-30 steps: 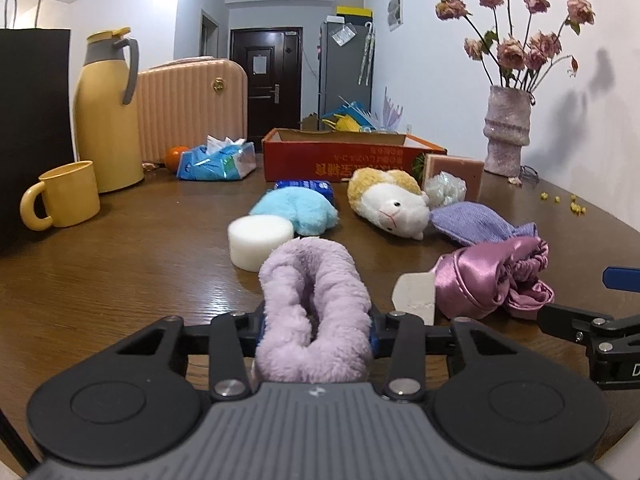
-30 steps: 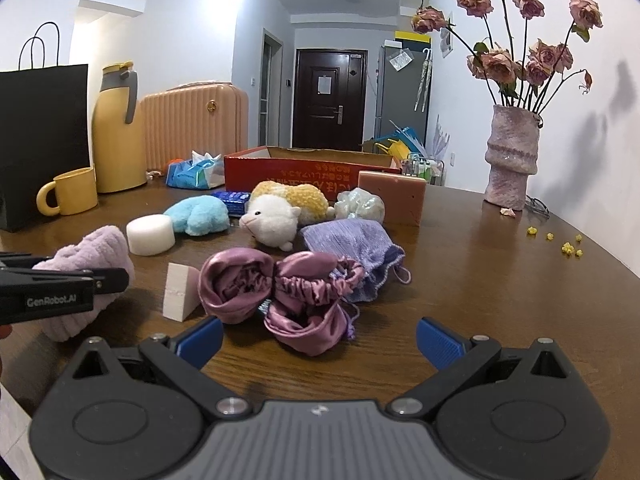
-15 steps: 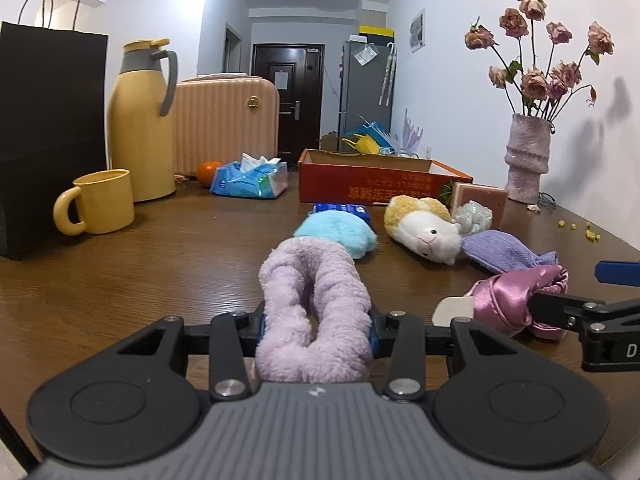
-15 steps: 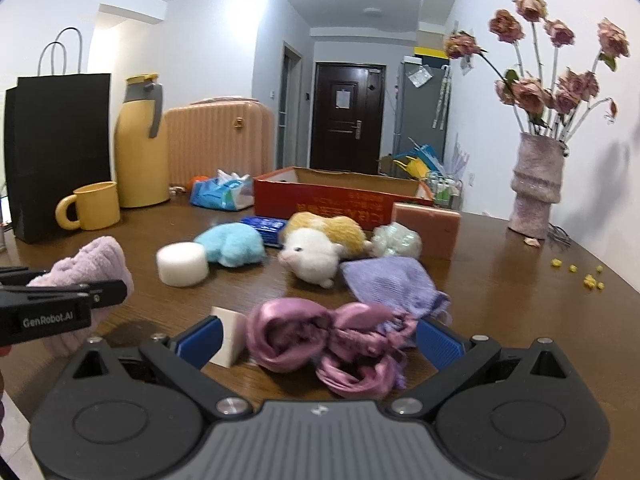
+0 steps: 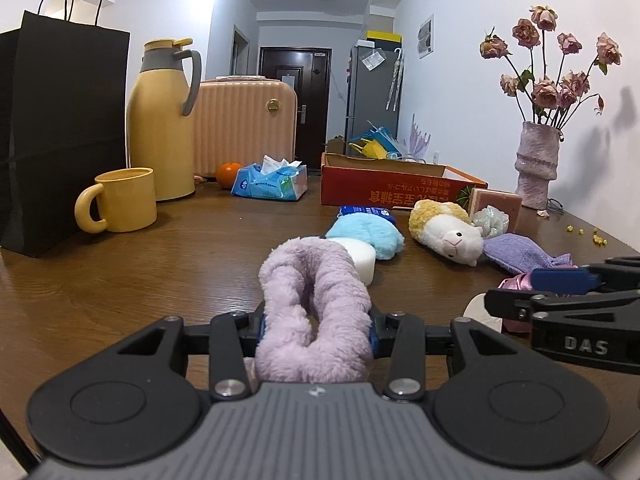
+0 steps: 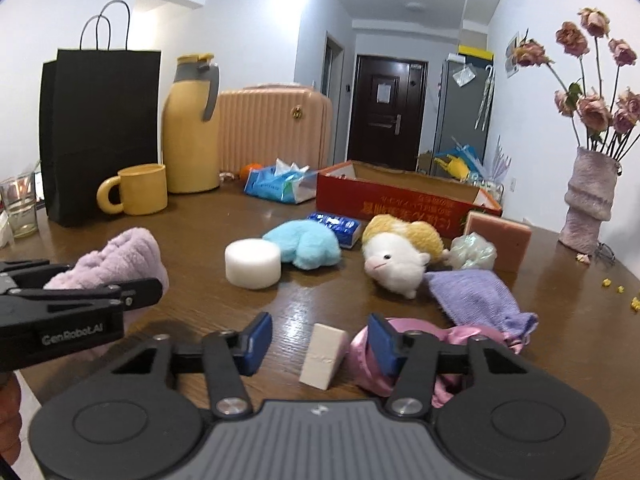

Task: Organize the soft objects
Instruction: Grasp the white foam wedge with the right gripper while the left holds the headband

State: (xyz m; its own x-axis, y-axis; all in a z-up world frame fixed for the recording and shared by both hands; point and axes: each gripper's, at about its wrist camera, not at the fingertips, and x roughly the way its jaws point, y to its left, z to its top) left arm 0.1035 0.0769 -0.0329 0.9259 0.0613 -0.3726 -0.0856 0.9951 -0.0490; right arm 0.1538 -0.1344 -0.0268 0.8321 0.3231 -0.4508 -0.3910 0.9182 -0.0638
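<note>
My left gripper (image 5: 316, 328) is shut on a lilac fluffy band (image 5: 312, 280), lifted off the wooden table (image 5: 160, 264); the right wrist view shows the band (image 6: 116, 252) at the left. My right gripper (image 6: 320, 338) has its jaws closing around a white wedge sponge (image 6: 322, 356), and its blue pads (image 6: 256, 340) stand clear of the sponge. A pink satin scrunchie (image 6: 452, 336) lies under the right finger. Beyond lie a purple cloth (image 6: 476, 300), an alpaca plush (image 6: 400, 252), a blue plush (image 6: 308, 242) and a round white sponge (image 6: 253, 263).
A red cardboard box (image 6: 400, 196) stands open at the back, with a tissue pack (image 6: 280, 186) to its left. A yellow mug (image 6: 140, 190), a yellow jug (image 6: 192, 128) and a black paper bag (image 6: 100, 132) stand far left. A flower vase (image 6: 588, 204) is at the right.
My right gripper's jaws have narrowed and shifted left from the pink scrunchie to the white wedge sponge. My left gripper has drifted left with the lilac band still held.
</note>
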